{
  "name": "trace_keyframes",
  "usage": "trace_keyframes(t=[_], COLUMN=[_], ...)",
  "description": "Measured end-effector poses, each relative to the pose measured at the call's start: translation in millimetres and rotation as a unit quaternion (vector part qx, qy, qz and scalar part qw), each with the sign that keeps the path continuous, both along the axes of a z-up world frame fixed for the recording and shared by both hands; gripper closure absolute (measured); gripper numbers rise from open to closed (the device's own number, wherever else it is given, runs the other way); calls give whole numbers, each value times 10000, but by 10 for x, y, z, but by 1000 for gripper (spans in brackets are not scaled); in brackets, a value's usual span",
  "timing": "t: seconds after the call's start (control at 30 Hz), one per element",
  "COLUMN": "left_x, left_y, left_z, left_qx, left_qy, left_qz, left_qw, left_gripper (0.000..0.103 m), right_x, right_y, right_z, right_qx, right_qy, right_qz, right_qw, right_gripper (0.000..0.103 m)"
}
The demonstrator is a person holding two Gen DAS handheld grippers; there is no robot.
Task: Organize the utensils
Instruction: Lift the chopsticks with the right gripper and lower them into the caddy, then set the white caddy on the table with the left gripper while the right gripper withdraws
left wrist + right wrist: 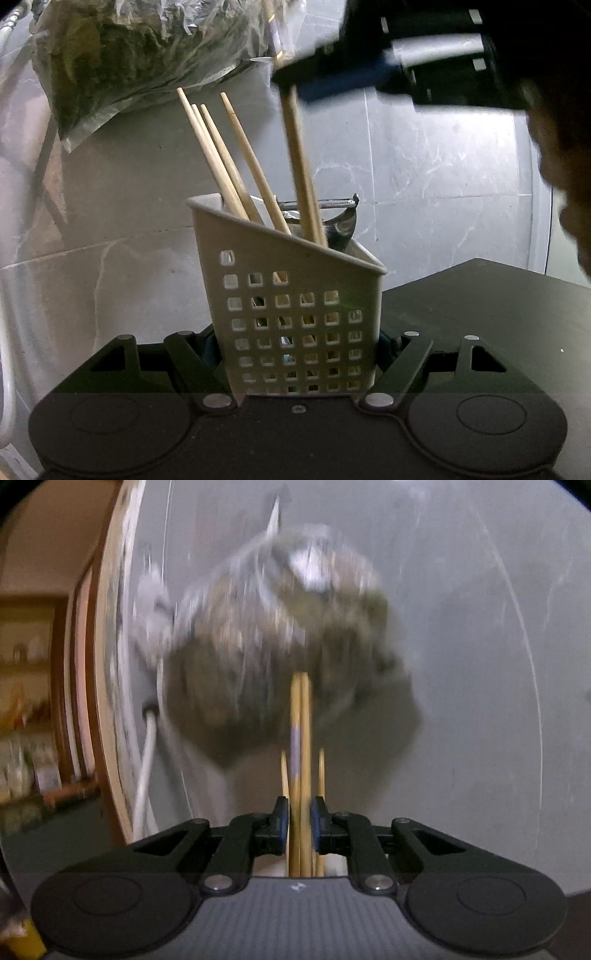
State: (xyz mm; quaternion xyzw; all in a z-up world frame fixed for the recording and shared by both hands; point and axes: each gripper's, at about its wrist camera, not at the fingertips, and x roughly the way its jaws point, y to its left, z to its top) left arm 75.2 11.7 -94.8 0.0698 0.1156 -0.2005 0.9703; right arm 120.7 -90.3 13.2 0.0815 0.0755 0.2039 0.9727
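A pale perforated utensil holder [295, 314] is clamped between the fingers of the left gripper [299, 354], tilted slightly, in front of a grey marbled tile wall [443, 166]. Four wooden chopsticks [221, 158] are seen leaning to the left out of it, and a metal peeler [340, 218] is lodged at the back. A further pair of chopsticks [301, 166], blurred, is held upright over the holder by the right gripper [291, 83], which enters from the upper right. A clear plastic bag [147, 55] of greenish contents is hung at the upper left.
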Motion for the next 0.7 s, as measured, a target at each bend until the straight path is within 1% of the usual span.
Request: trace_keyframes(t=[0.03, 0.07, 0.1, 0.17, 0.3, 0.33, 0.37, 0.43, 0.5, 0.53, 0.57, 0.63, 0.67, 0.7], left_x=[-2, -7, -9, -12, -13, -15, -15, -25, -51, -75, -105, -165, -201, -244], left_y=[0, 3, 2, 3, 1, 0, -7, -8, 1, 3, 7, 19, 20, 20], left_z=[-7, -11, -10, 1, 7, 11, 12, 9, 2, -8, -21, -42, -46, -42], left_qx=[-9, -16, -18, -21, -15, -8, 0, -16, -55, -69, -94, -165, -213, -259], left_qy=[-4, -2, 2, 7, 14, 13, 8, 4, -3, -21, -50, -70, -75, -78], left_qz=[5, 12, 20, 29, 32, 32, 39, 56, 71, 96, 145, 249, 313, 390], left_qw=[10000, 10000, 10000, 10000, 10000, 10000, 10000, 10000, 10000, 9999, 9998, 9995, 9993, 9989], left_gripper=[26, 26, 26, 26, 25, 25, 25, 24, 23, 20, 16, 13, 9, 7], right_x=[-10, -34, -56, -89, -117, -132, -159, -240, -334, -384, -437, -537, -586, -639], right_y=[7, 10, 16, 29, 16, 10, -18, -75, -126, -148, -172, -222, -252, -283], right_z=[-17, -23, -6, 7, -25, -29, -35, -50, -68, -85, -105, -149, -168, -186], right_qx=[-23, -38, -76, -177, -228, -221, -184, -95, -13, 7, 17, 62, 95, 132], right_qy=[56, 62, 44, 71, 170, 174, 192, 247, 310, 329, 336, 377, 416, 463], right_qz=[4, -3, -7, -48, -168, -232, -291, -434, -603, -688, -760, -926, -981, -1035], right_qw=[10000, 10000, 10000, 9998, 9995, 9993, 9992, 9987, 9977, 9971, 9965, 9950, 9943, 9935], right_gripper=[63, 49, 48, 48, 47, 43, 36, 25, 19, 14, 11, 6, 4, 3])
